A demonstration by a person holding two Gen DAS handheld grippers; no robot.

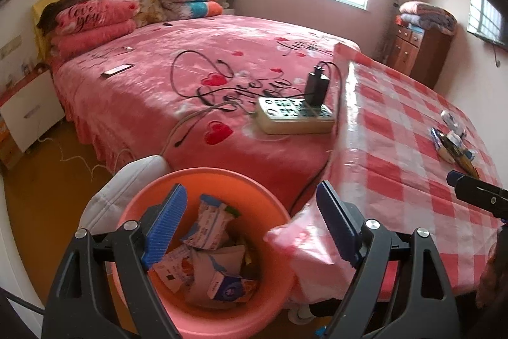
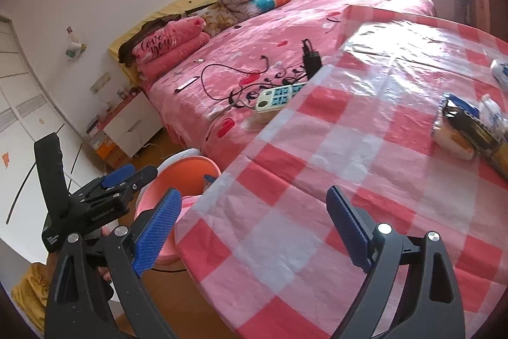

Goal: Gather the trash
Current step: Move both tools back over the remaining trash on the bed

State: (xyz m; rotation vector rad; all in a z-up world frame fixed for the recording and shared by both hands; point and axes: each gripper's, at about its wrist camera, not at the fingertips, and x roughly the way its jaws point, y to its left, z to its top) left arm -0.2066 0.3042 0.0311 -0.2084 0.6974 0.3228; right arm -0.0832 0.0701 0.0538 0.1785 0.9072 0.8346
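Observation:
An orange bin [image 1: 203,172] stands on the floor between the bed and the table, with several crumpled cartons and wrappers [image 1: 209,221] inside. My left gripper [image 1: 250,224] hangs open just above the bin, nothing between its blue pads. My right gripper [image 2: 252,229] is open over the near edge of the red-checked table [image 2: 317,164] and holds nothing. Loose trash lies at the table's right side: a dark and yellow wrapper pile [image 2: 460,129] and a white-blue piece [image 2: 500,72]. The right wrist view also shows the left gripper [image 2: 136,177] beside the bin [image 2: 187,167].
A pink-blanketed bed [image 1: 190,59] runs behind the bin, with a power strip and black charger [image 1: 295,116] near its edge. A white cloth [image 1: 127,186] lies against the bin. A white nightstand [image 1: 28,113] and a wooden cabinet [image 1: 416,50] stand by the walls.

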